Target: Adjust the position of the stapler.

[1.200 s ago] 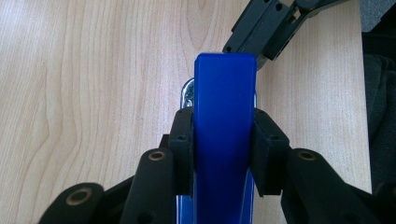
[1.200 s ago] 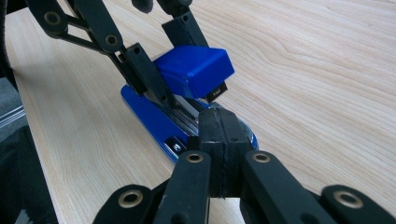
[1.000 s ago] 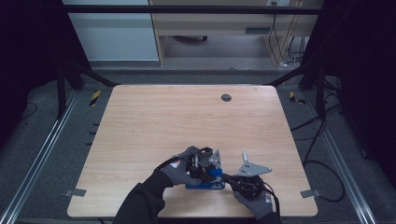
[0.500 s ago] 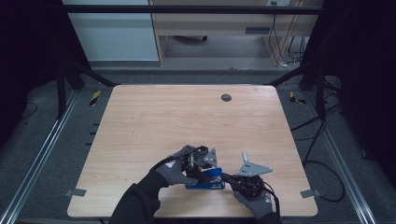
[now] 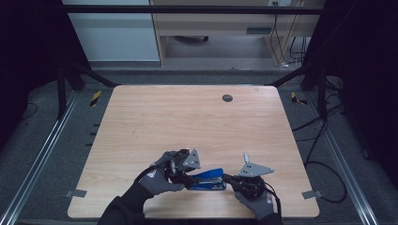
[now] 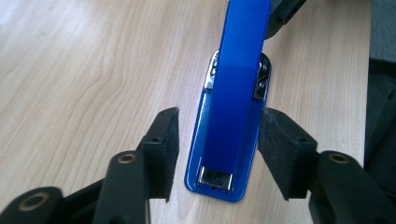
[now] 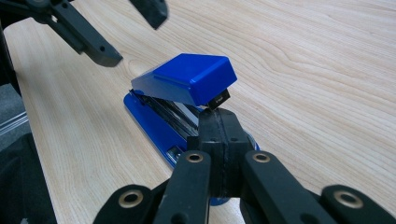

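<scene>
A blue stapler lies on the table between the left gripper and right gripper

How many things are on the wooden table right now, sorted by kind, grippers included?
Blue metal-and-plastic stapler: 1
Black hand-held grippers: 2 (left gripper with open fingers either side of the stapler, right gripper shut against its front end)
Dark round grommet in the tabletop: 1
Total: 4
</scene>
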Demonstrator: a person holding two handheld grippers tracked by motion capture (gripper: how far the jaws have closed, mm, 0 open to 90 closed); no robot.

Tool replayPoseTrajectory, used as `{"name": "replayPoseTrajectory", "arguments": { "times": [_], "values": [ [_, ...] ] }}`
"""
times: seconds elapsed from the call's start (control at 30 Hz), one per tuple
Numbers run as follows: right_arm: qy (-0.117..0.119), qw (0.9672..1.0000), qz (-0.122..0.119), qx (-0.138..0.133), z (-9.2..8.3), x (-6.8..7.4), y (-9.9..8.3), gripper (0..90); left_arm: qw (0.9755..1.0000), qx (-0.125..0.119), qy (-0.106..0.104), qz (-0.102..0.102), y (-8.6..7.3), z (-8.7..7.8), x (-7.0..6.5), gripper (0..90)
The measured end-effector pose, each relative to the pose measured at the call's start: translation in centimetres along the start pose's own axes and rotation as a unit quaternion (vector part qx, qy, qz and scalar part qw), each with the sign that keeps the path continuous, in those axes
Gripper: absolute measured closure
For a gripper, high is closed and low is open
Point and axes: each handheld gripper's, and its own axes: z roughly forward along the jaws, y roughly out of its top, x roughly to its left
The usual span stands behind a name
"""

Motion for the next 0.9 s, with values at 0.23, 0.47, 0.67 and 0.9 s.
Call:
{"name": "replayPoseTrajectory", "arguments": {
  "times": [0.23, 0.47, 0.67, 0.9],
  "values": [
    [0.000, 1.0000, 0.003, 0.000, 0.0, 0.0, 0.0, 90.0, 0.9959, -0.053, 0.043, -0.060, -1.3, -0.4, -0.8, 56.1],
    [0.003, 1.0000, 0.005, 0.000, 0.0, -0.1, 0.0, 90.0, 0.9870, -0.096, 0.081, -0.101, -1.4, -0.5, -1.3, 61.6],
    [0.004, 1.0000, 0.008, -0.002, 0.0, -0.1, 0.0, 90.0, 0.9769, -0.137, 0.091, -0.136, -1.9, -0.7, -2.1, 65.0],
    [0.004, 1.0000, 0.008, -0.001, 0.0, -0.1, 0.0, 90.0, 0.9655, -0.159, 0.125, -0.164, -3.0, -0.8, -3.5, 69.7]
  ]
}}
